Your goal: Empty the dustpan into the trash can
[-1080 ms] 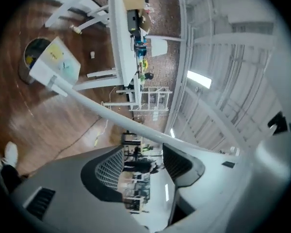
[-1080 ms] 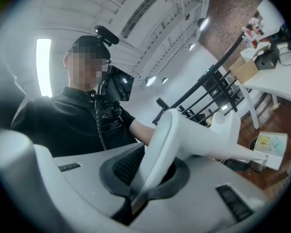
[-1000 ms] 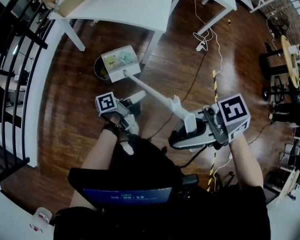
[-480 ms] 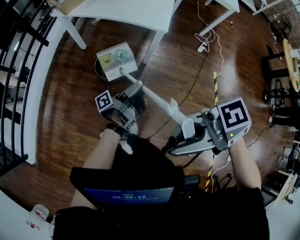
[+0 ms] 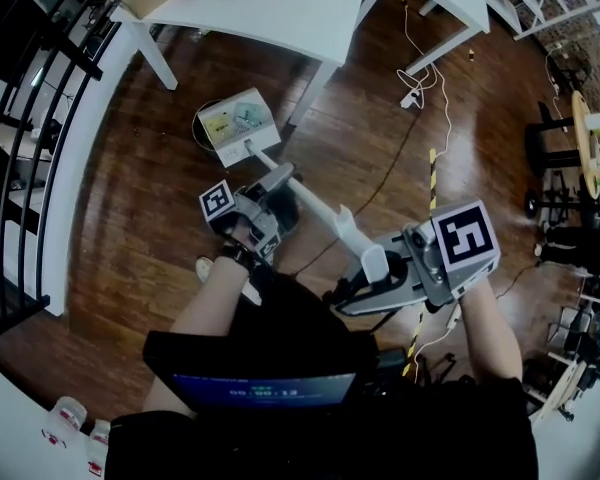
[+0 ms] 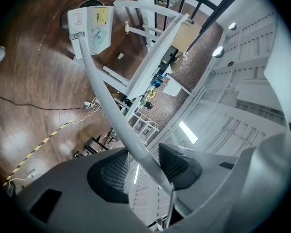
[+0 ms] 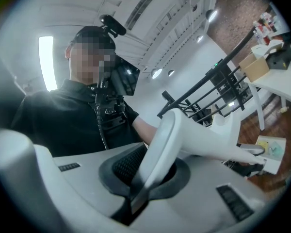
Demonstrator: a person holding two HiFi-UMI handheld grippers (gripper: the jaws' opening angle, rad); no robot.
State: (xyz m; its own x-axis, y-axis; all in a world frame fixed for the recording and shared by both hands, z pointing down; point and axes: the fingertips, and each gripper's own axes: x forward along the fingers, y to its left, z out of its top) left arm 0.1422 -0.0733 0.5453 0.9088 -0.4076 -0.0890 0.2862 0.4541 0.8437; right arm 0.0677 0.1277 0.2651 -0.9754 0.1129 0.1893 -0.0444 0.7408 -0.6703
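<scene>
Head view: the dustpan [image 5: 238, 125] hangs over the trash can [image 5: 201, 140], just beside a white bench [image 5: 280, 13] leg. Its handle [image 5: 315, 206] slants back to both claws.

Left gripper view: the left claw [image 6: 144, 168] has just been closing. Its jaws stand apart around the handle, with a gap at one pad, so there is no firm grip.

Right gripper view: the right claw [image 7: 150, 171] is clamped on the handle's curved end.
</scene>
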